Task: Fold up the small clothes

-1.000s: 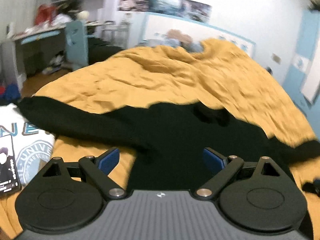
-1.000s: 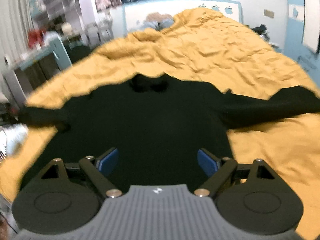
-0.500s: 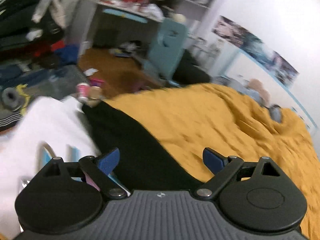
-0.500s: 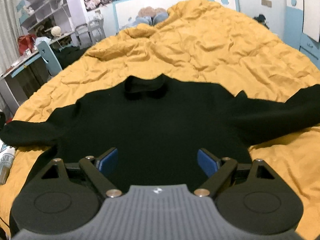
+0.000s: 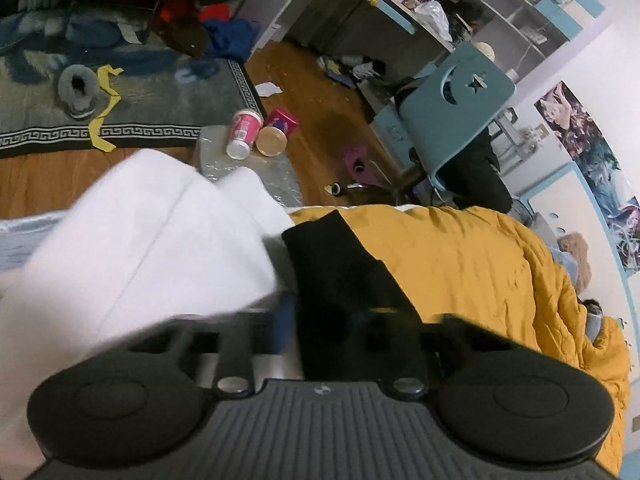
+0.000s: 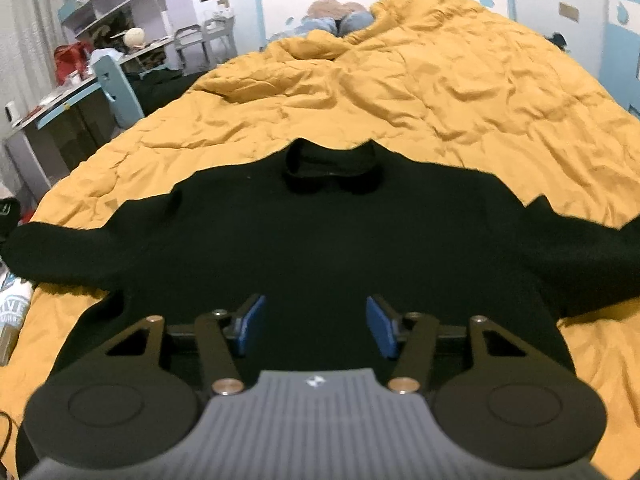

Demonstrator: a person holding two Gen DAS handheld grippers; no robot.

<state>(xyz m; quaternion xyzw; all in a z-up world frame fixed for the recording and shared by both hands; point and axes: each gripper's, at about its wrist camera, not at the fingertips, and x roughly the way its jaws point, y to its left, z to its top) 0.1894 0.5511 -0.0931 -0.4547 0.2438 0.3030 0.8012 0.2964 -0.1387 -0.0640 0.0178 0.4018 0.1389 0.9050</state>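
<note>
A black long-sleeved sweater (image 6: 320, 240) lies spread flat on the mustard bedspread (image 6: 420, 92), collar away from me, both sleeves out to the sides. My right gripper (image 6: 316, 326) is open and empty, hovering over the sweater's lower middle. In the left wrist view my left gripper (image 5: 340, 320) sits at the end of the sweater's left sleeve (image 5: 340, 264), which runs between the blurred fingers; the jaws look closed on the cuff. A white garment (image 5: 152, 240) lies just left of the sleeve.
Left of the bed are a wooden floor with a patterned rug (image 5: 120, 92), a pink cup (image 5: 244, 134), a blue chair (image 5: 456, 100) and a cluttered desk (image 5: 380, 8). Stuffed toys (image 6: 336, 16) lie at the headboard.
My left gripper swung left off the sweater's body to the left sleeve end and closed there. My right gripper stayed over the sweater and narrowed slightly.
</note>
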